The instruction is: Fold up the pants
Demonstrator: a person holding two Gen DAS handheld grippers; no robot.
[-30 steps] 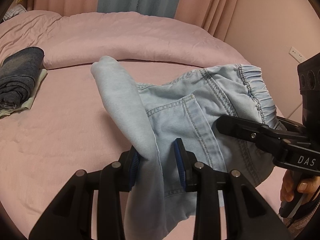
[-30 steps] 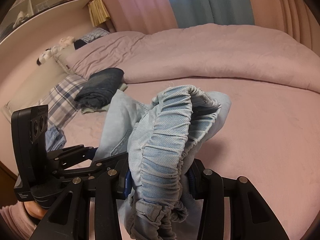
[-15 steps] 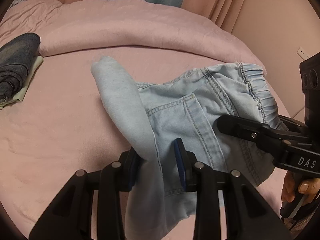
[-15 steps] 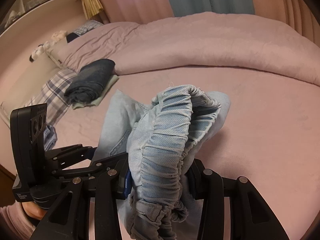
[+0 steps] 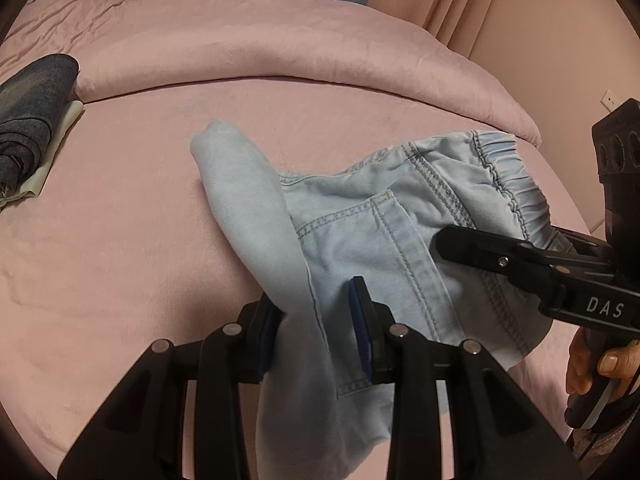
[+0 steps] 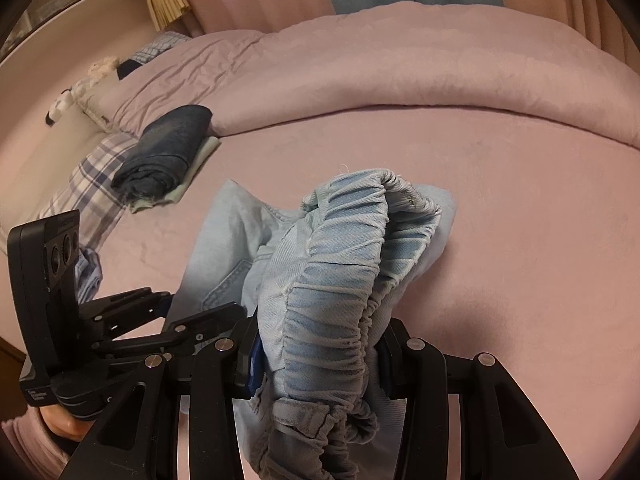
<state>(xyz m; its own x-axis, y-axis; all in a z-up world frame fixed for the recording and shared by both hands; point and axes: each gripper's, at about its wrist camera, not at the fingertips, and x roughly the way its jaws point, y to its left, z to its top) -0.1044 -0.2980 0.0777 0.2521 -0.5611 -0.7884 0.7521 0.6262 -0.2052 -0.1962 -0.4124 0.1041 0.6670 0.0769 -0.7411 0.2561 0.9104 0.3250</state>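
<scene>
Left tool: the left tool (image 5: 316, 326) was clamped on a fold of the pale blue pants (image 5: 384, 240), soft leg cloth bunched between its blue pads.
Right tool: the right tool (image 6: 320, 354) gripped the gathered elastic waistband (image 6: 340, 280), a thick ruffled ridge arching up out of its jaws.
Change: over the last second both tools came lower toward the bed (image 5: 120, 240), neither grip altering; the far quilt and the dark pile slid up in both views.
Meaning: likely the held bundle was being brought down to be laid out; no fold was set yet.
Pants: light denim with doubled stitching and a patch pocket, one leg end a rounded soft tube resting on the bed, the rest hanging between the tools.
Bed: pink, matte, faintly rumpled sheet.
Beyond: a folded dark denim garment (image 6: 164, 152) on a pale cloth, well apart; a puffy rolled quilt (image 5: 280, 44) behind.
</scene>
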